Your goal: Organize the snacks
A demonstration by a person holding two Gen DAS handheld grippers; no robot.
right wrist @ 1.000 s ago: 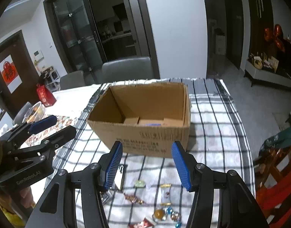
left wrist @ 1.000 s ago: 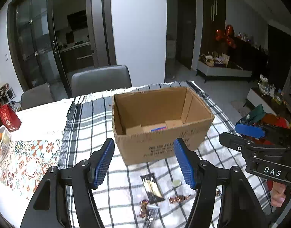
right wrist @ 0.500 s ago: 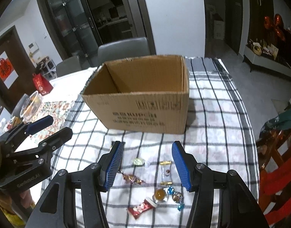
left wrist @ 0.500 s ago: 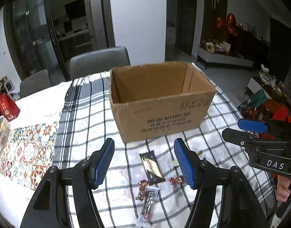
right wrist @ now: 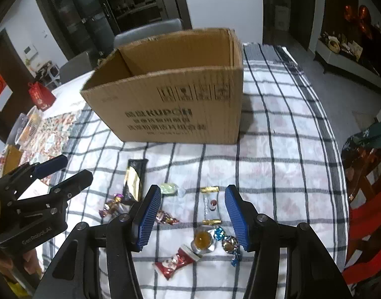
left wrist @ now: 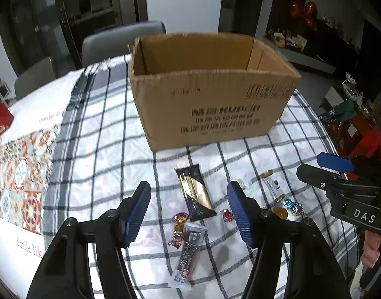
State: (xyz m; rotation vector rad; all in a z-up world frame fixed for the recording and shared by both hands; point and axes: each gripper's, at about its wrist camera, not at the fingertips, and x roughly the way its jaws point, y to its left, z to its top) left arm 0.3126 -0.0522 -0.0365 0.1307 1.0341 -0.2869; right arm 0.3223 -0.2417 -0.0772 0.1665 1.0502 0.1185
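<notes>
Below the cardboard box [right wrist: 170,94], in the lower middle of both views, the snacks lie loose on the checked cloth [right wrist: 277,164]: a black-and-gold bar [left wrist: 194,190], a dark long packet [left wrist: 189,255] nearest the camera, a purple-wrapped candy [left wrist: 179,226], a white stick packet with gold ends [right wrist: 211,205], a red packet [right wrist: 176,261], an amber round sweet [right wrist: 202,240] and blue foil candies [right wrist: 227,243]. The box stands open-topped in the upper middle, well apart from them.

The step in hand looks like reaching down for a first pick. To do it well, each tool should settle on a single wrapper and close across its narrow side, since the small sweets lie close together and a wide bite may catch two.

The left gripper [left wrist: 189,215] has its jaws spread about halfway, empty, framing the black-and-gold bar and touching nothing. The right gripper [right wrist: 193,218] is likewise parted, empty, with the white stick packet showing between its pads [right wrist: 236,218].
</notes>
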